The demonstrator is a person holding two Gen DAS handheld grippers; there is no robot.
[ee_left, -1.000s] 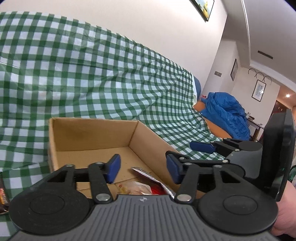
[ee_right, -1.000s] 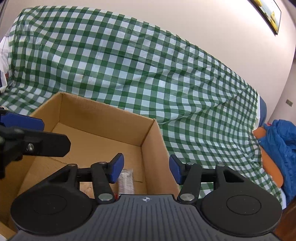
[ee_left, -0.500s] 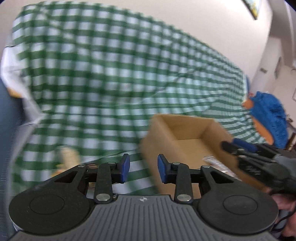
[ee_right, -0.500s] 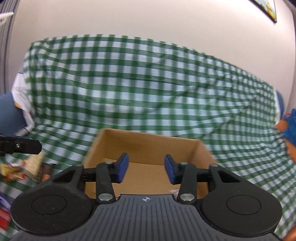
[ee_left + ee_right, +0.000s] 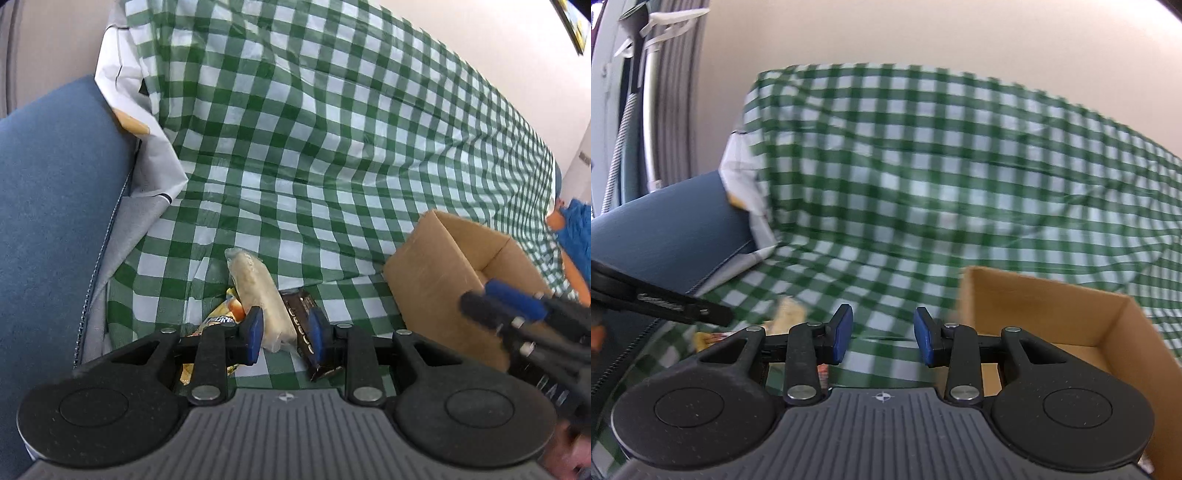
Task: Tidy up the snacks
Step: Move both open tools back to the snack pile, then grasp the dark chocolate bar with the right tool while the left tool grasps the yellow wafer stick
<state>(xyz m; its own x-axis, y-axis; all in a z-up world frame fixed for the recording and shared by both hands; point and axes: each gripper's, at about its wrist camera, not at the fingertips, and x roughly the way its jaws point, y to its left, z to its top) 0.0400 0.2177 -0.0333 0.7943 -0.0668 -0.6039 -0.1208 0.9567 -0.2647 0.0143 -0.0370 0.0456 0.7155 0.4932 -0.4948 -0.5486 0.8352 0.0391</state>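
Note:
In the left wrist view my left gripper [image 5: 284, 336] is open and empty just above a pale clear-wrapped bread snack [image 5: 255, 291], which lies between its fingers' line. A dark chocolate bar [image 5: 308, 338] lies right of it and a yellow-orange packet [image 5: 223, 317] left. The open cardboard box [image 5: 436, 284] stands to the right, with my right gripper [image 5: 517, 314] blurred before it. In the right wrist view my right gripper [image 5: 882, 339] is open and empty, left of the box [image 5: 1071, 314]; the snacks [image 5: 786, 314] are blurred at lower left.
Everything rests on a sofa covered by a green-and-white checked cloth [image 5: 332, 147]. A blue sofa armrest [image 5: 48, 206] rises at the left, with white cloth [image 5: 147, 158] beside it. A blue garment [image 5: 576, 229] lies far right. The left gripper's body [image 5: 657, 301] crosses the right view.
Both grippers swung left, away from over the box. The left now hovers over the loose snacks and its jaws have narrowed. The right jaws stay open.

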